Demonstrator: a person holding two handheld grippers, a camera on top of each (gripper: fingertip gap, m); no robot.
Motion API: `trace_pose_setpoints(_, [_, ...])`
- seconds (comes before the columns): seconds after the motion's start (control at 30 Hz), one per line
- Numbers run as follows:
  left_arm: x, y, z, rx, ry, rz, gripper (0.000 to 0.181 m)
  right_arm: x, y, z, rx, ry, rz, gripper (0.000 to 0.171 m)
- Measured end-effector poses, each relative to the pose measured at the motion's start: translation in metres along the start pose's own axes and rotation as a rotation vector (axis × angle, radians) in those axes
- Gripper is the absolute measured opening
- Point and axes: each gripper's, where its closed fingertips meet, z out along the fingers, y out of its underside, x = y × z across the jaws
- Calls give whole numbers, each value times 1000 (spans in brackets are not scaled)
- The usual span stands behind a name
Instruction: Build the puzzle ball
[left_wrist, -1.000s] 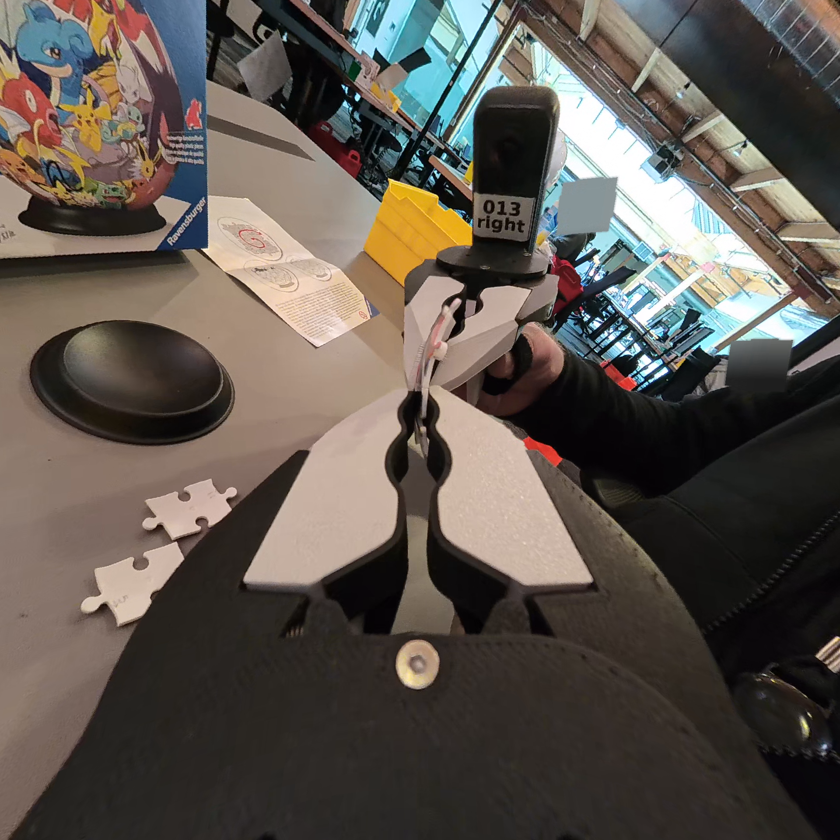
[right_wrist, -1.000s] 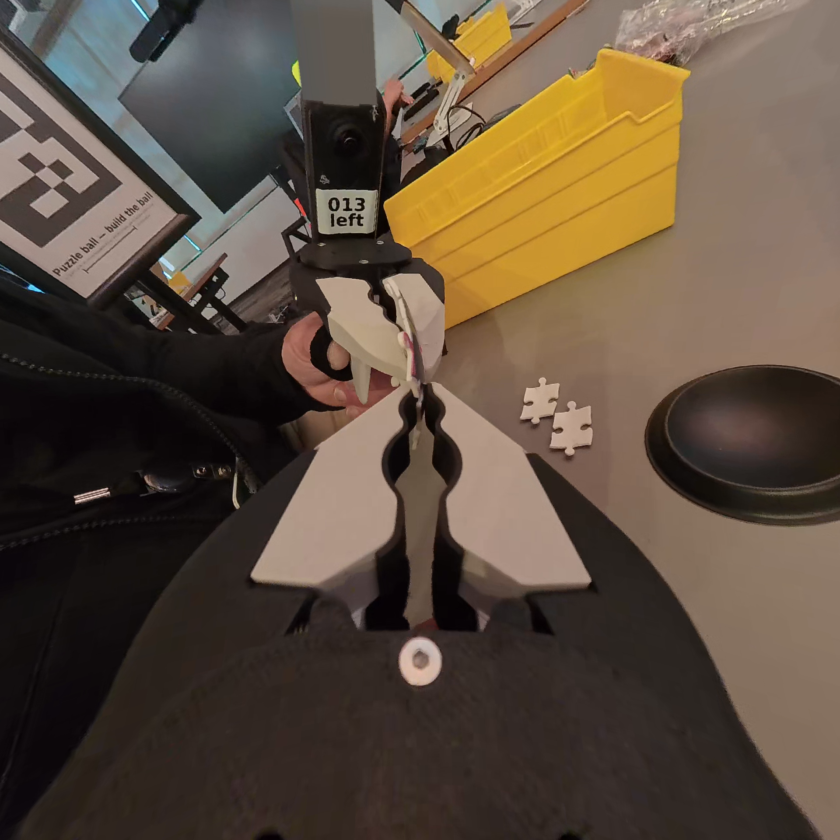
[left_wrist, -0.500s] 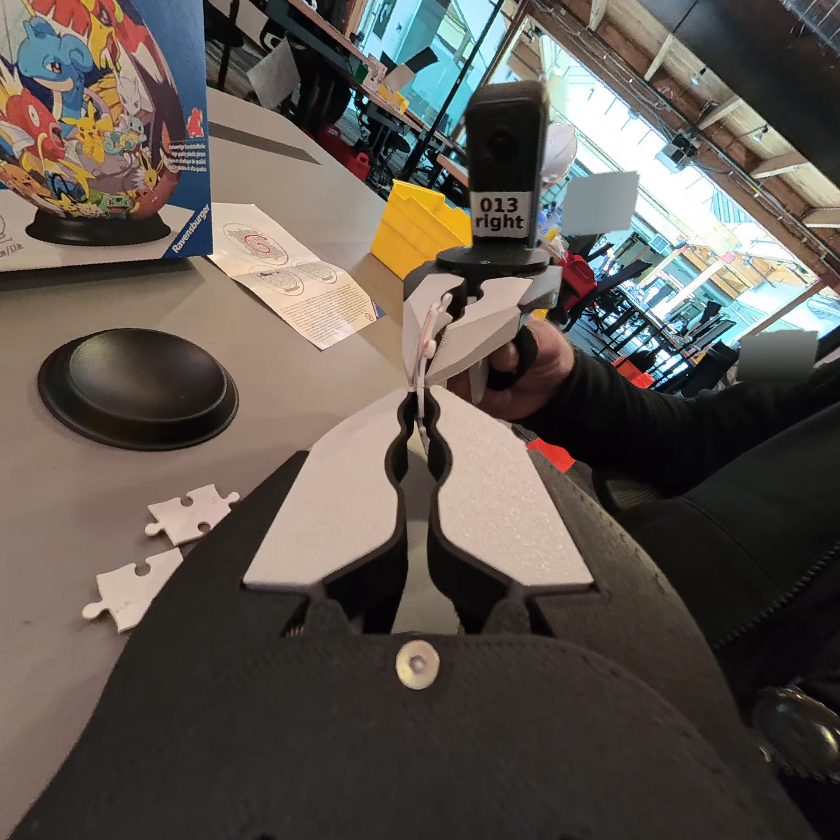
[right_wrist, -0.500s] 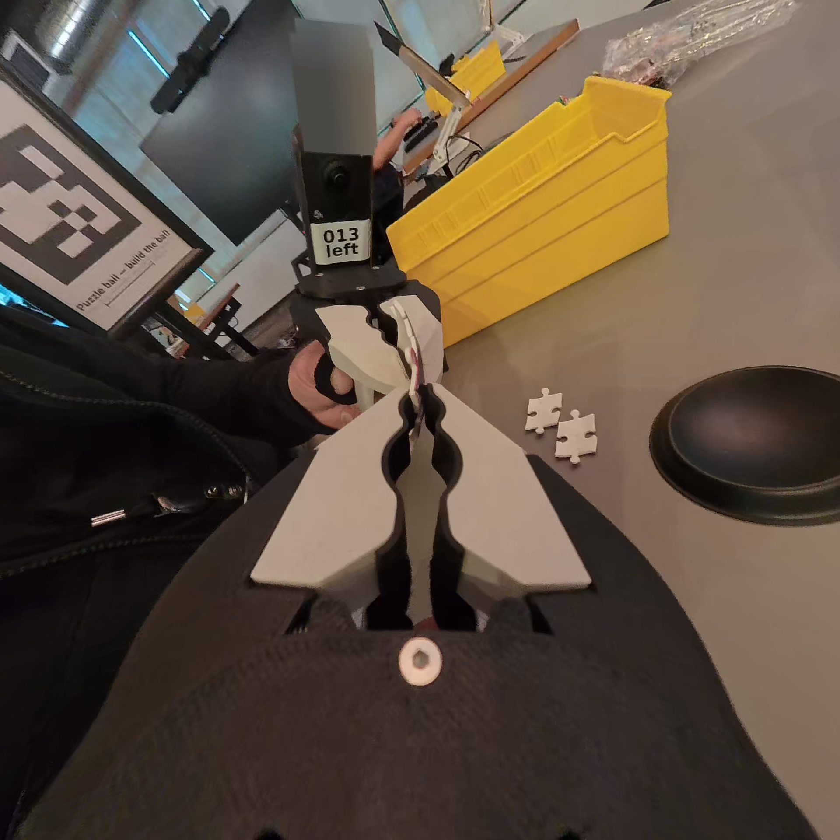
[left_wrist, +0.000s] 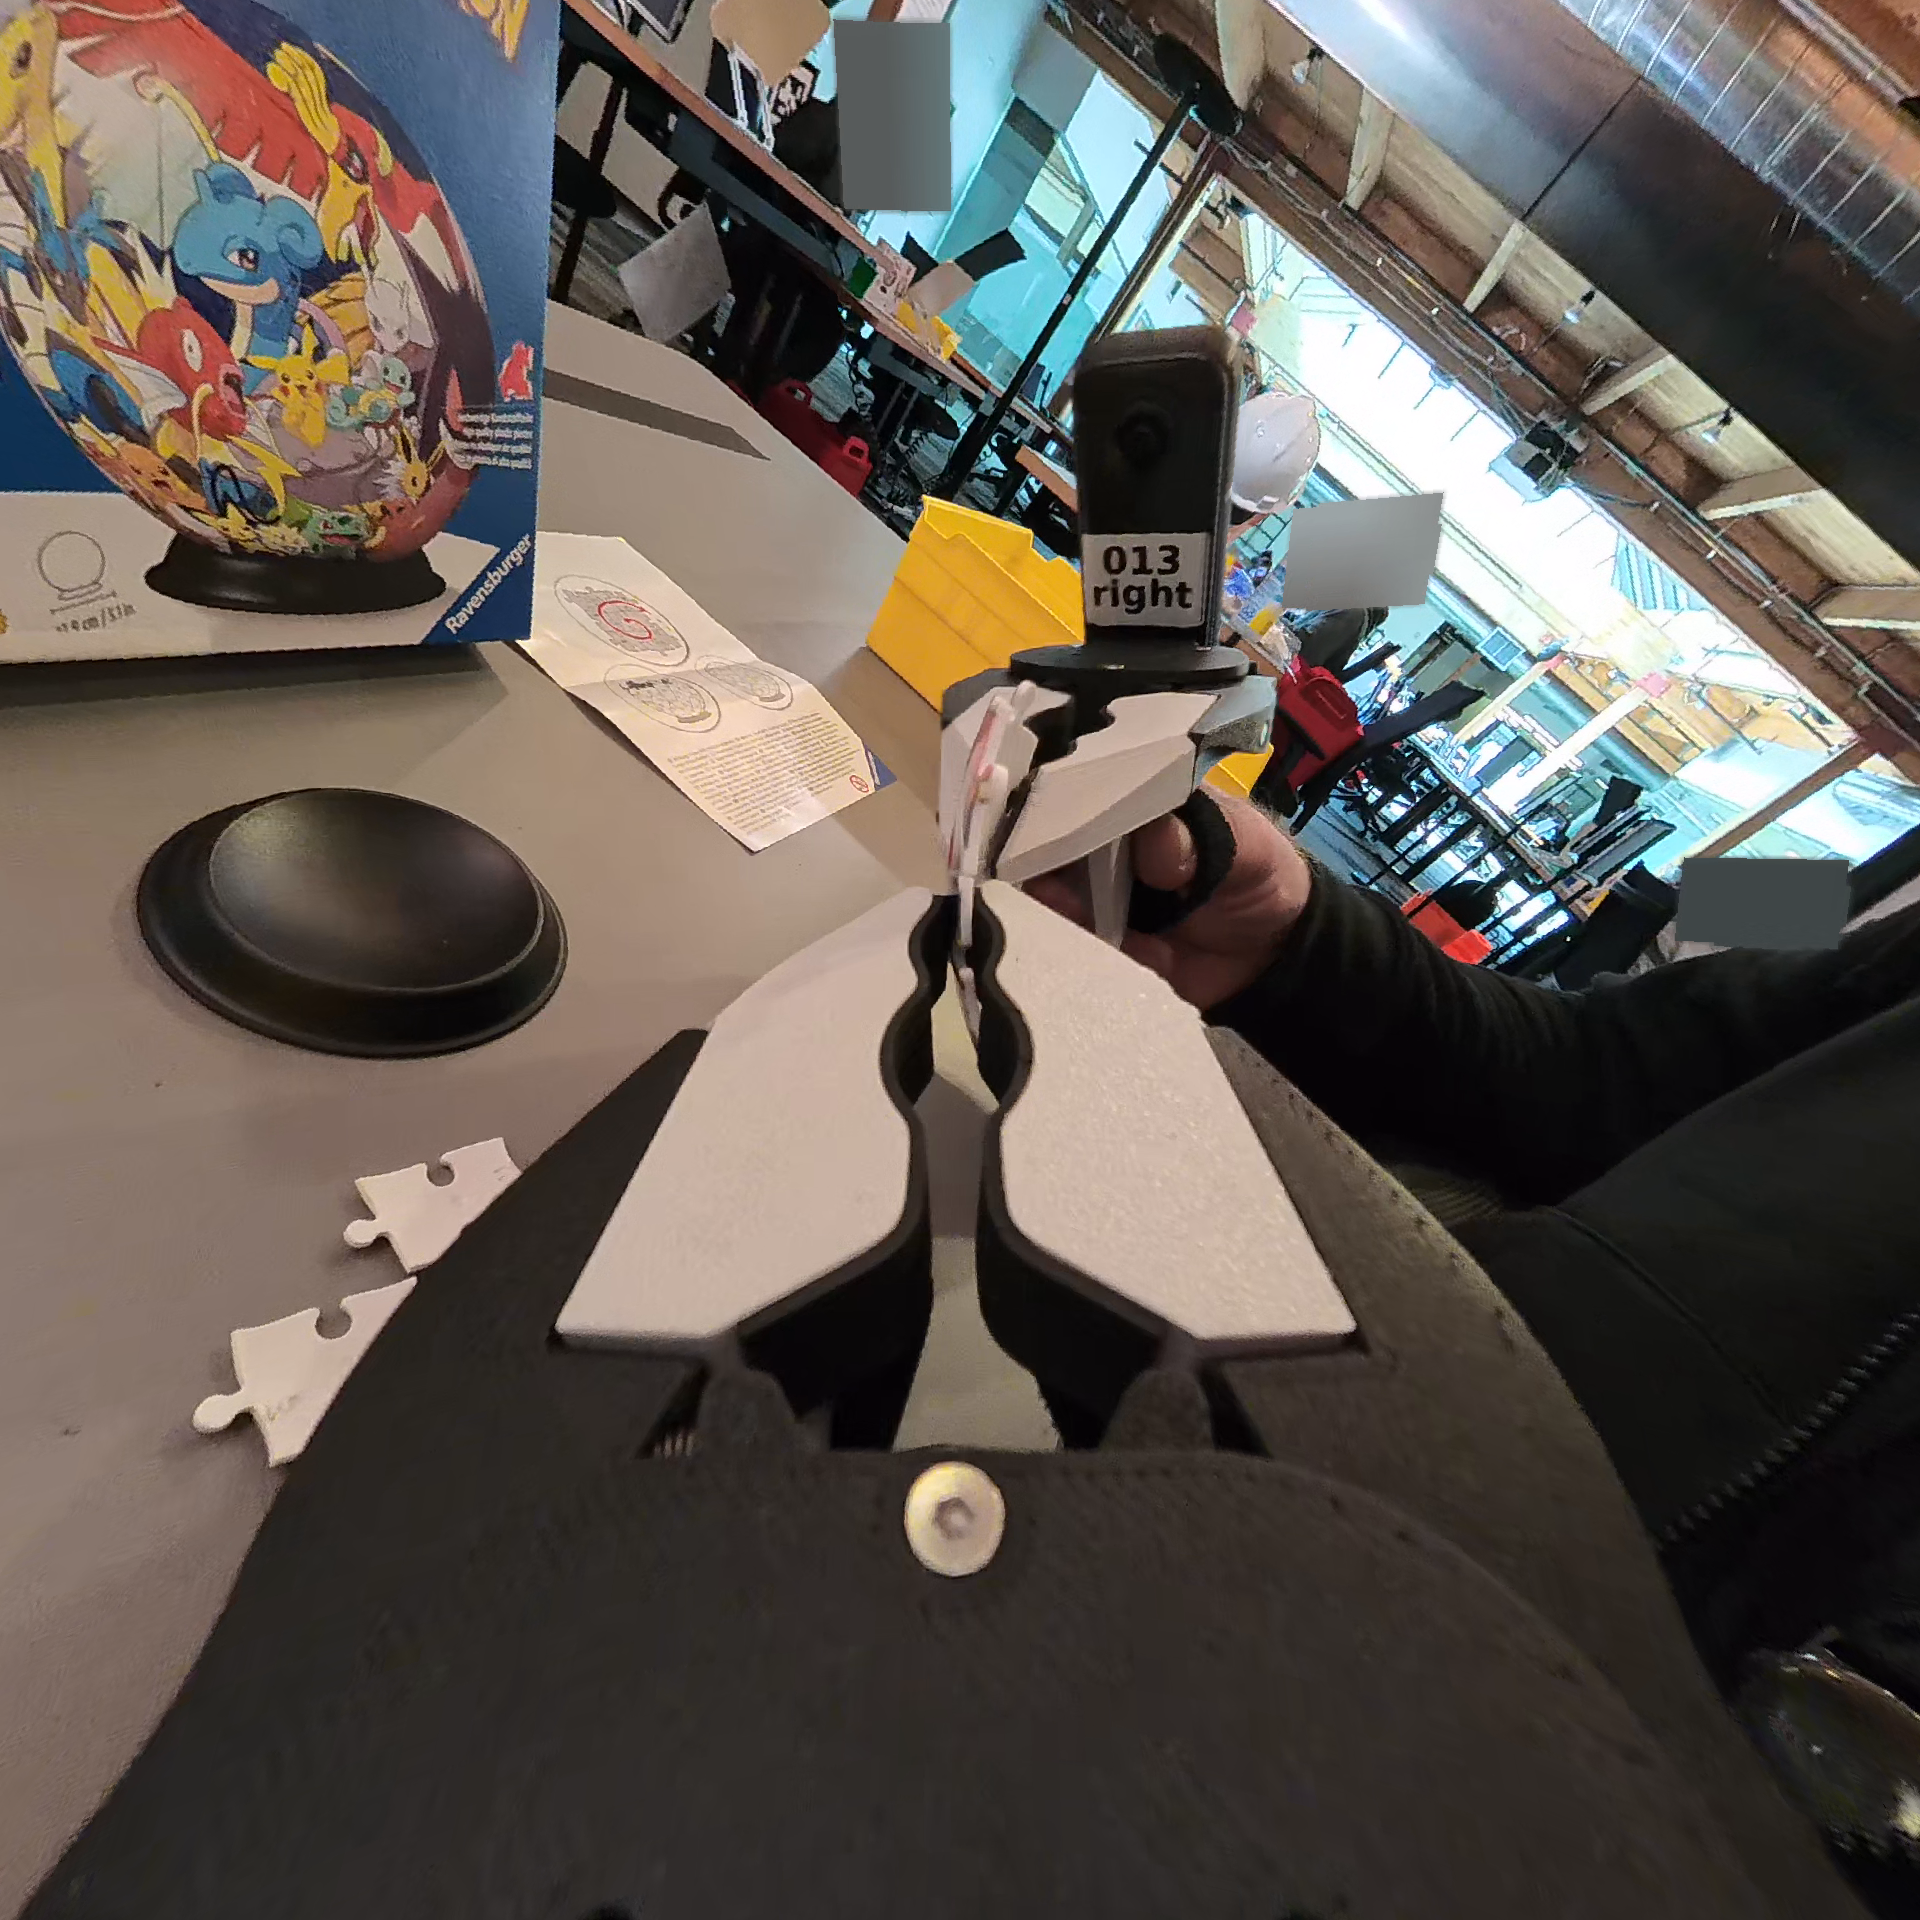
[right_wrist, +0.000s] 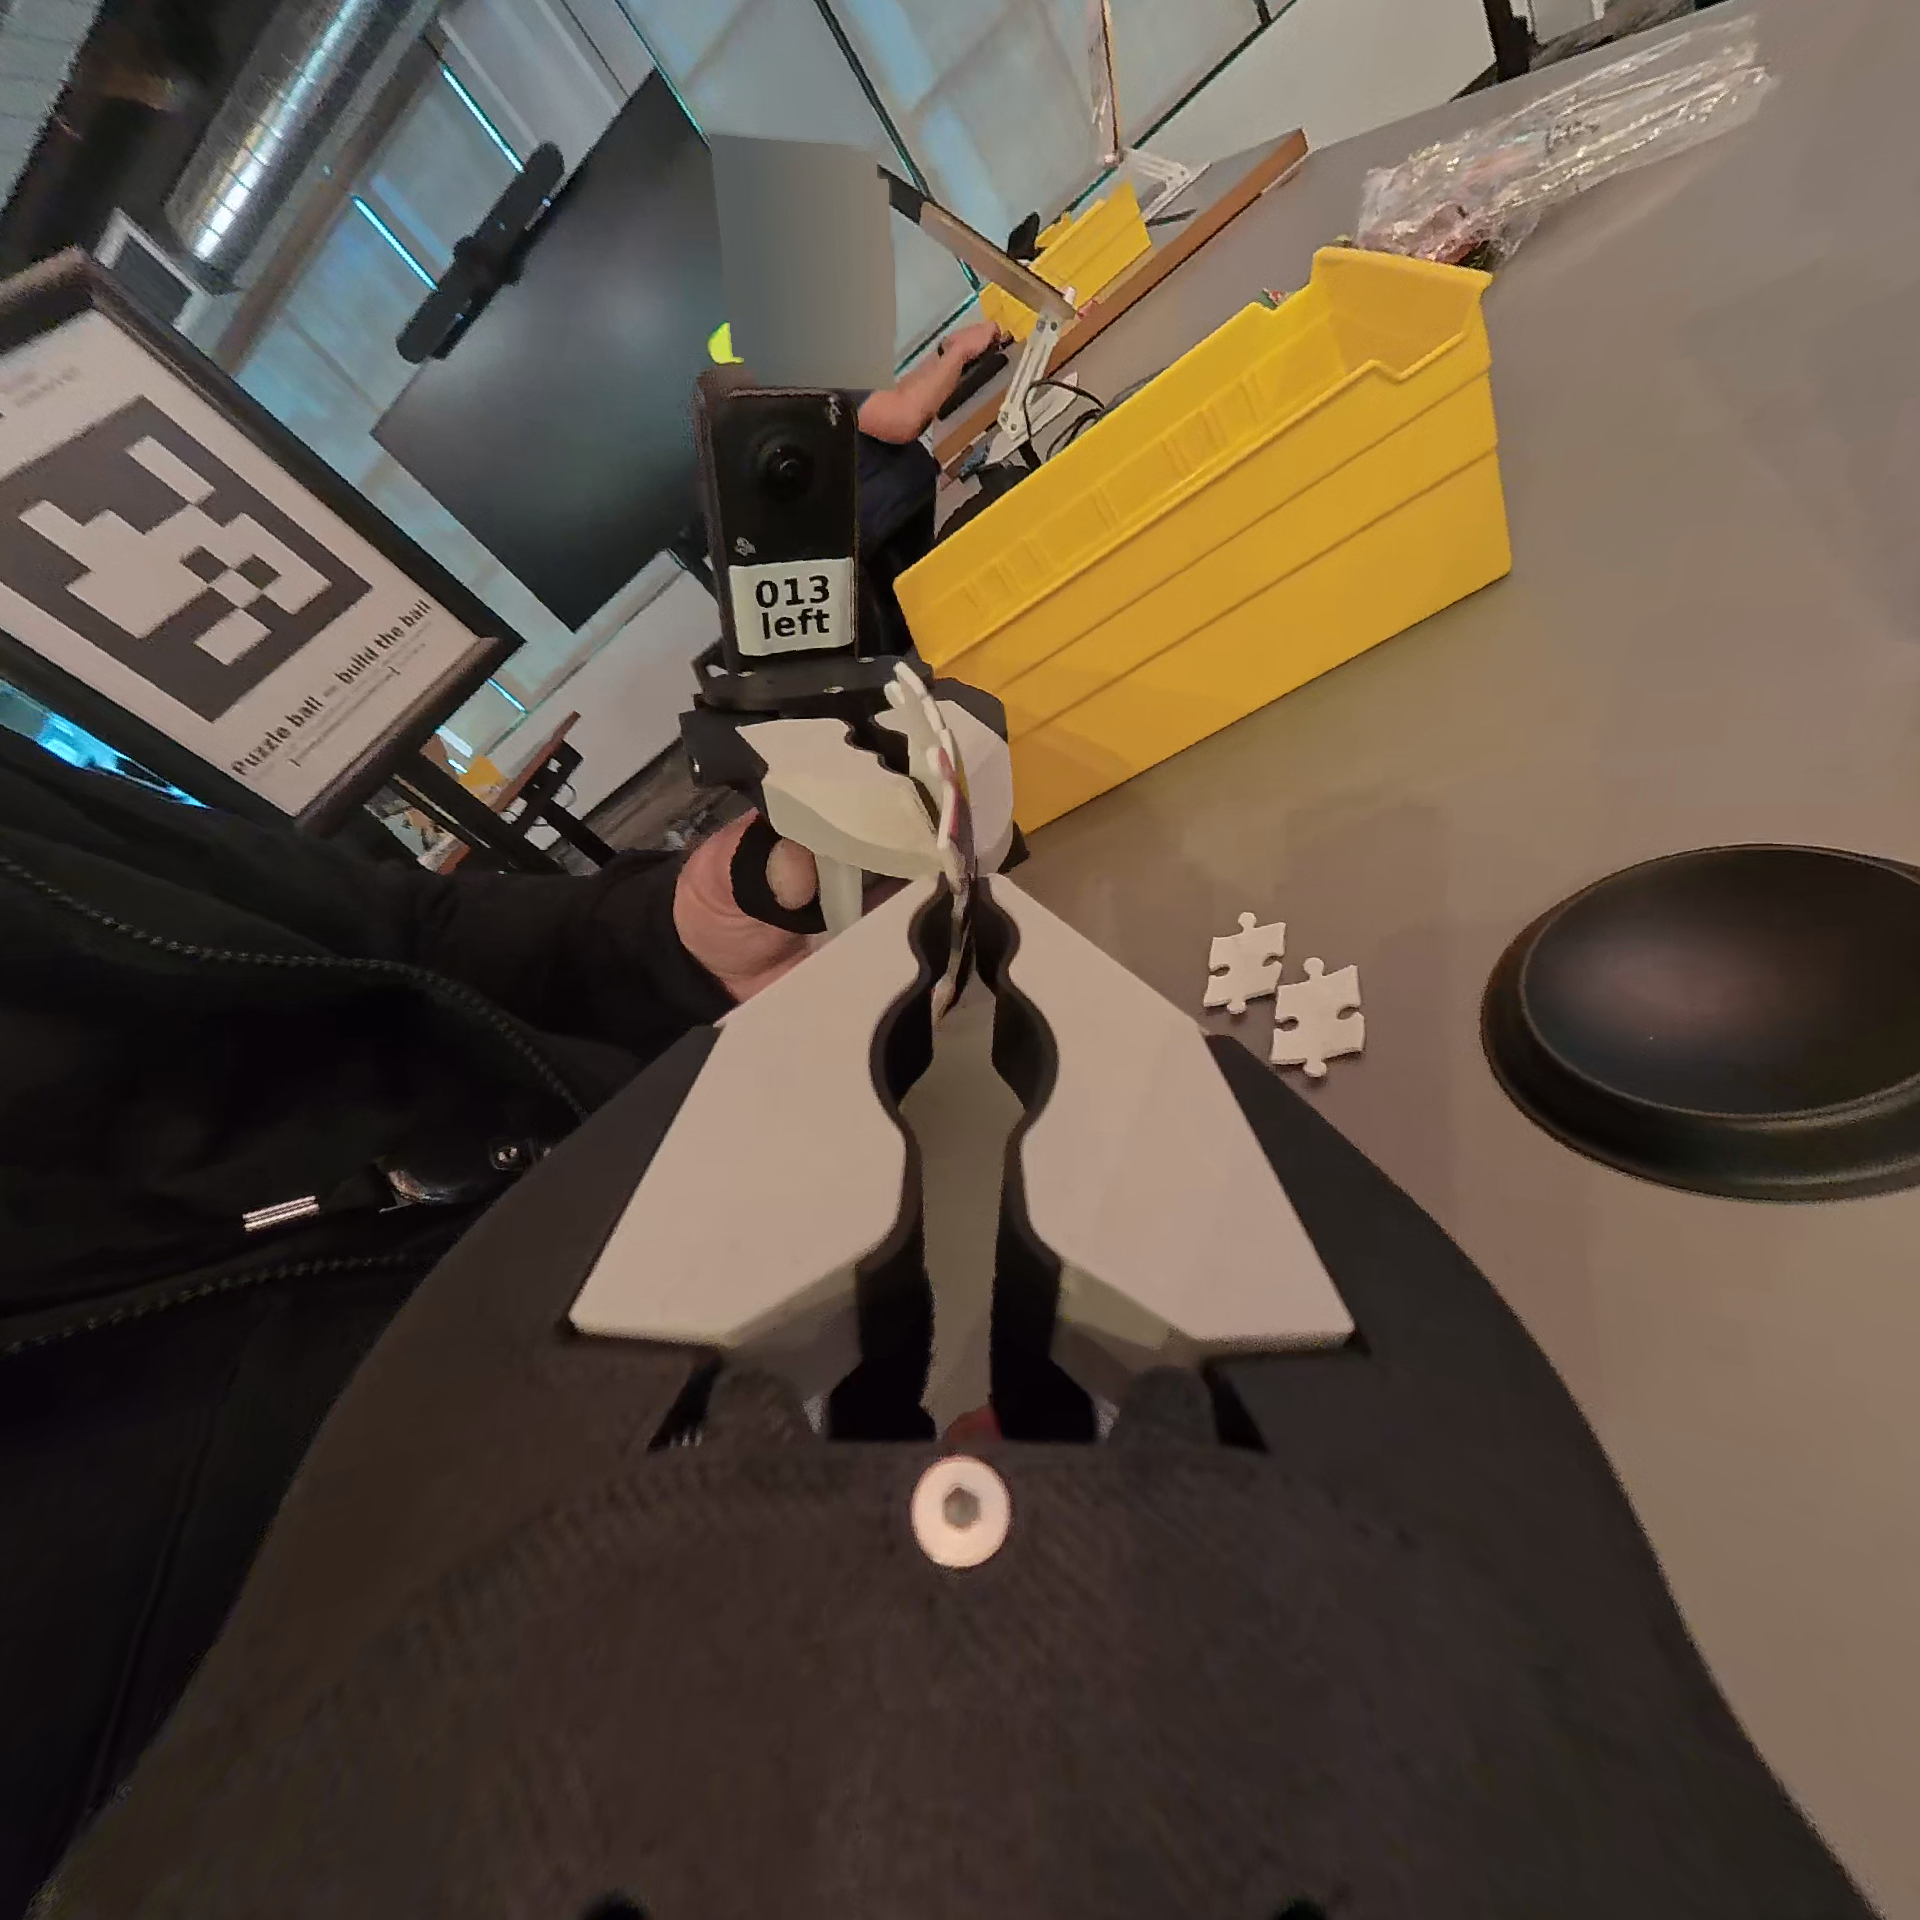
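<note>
My left gripper (left_wrist: 961, 916) is shut on a puzzle piece (left_wrist: 968, 992) held edge-on. My right gripper (right_wrist: 961, 902) is shut on another puzzle piece (right_wrist: 951, 977), also edge-on. The two grippers face each other tip to tip above the table's near edge, and the pieces meet at the tips. I cannot tell whether they interlock. The right gripper (left_wrist: 977, 875) and its piece (left_wrist: 982, 769) show in the left wrist view. The left gripper (right_wrist: 951, 875) and its piece (right_wrist: 930, 748) show in the right wrist view. A black round stand (left_wrist: 353, 914) sits empty on the grey table.
Two loose white pieces (left_wrist: 436, 1195) (left_wrist: 291, 1371) lie face down near the stand (right_wrist: 1714, 1018). The puzzle box (left_wrist: 260, 312) and a leaflet (left_wrist: 717, 707) lie beyond it. A yellow bin (right_wrist: 1226, 582) and a plastic bag (right_wrist: 1558, 156) are farther back. A framed sign (right_wrist: 208, 582) stands beside the table. Only a small space, under 4 cm, lies between the two pairs of fingers.
Both grippers have stayed tip to tip and shut on their pieces. They have tilted and shifted a little, and more of the box and the sign now shows.
</note>
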Motion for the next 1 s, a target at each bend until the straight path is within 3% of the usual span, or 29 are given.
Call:
trace_pose_setpoints(0.4, [-8, 0, 0, -25, 1, -48, 13, 15, 5, -21, 32, 74, 45, 1])
trace_pose_setpoints(0.7, [-45, 15, -37, -159, -232, 83, 19, 52, 74, -51, -234, 265, 179, 1])
trace_pose_setpoints(1.0, [-80, 48, -59, -323, -411, 88, 26, 71, 96, -48, -322, 384, 176, 11])
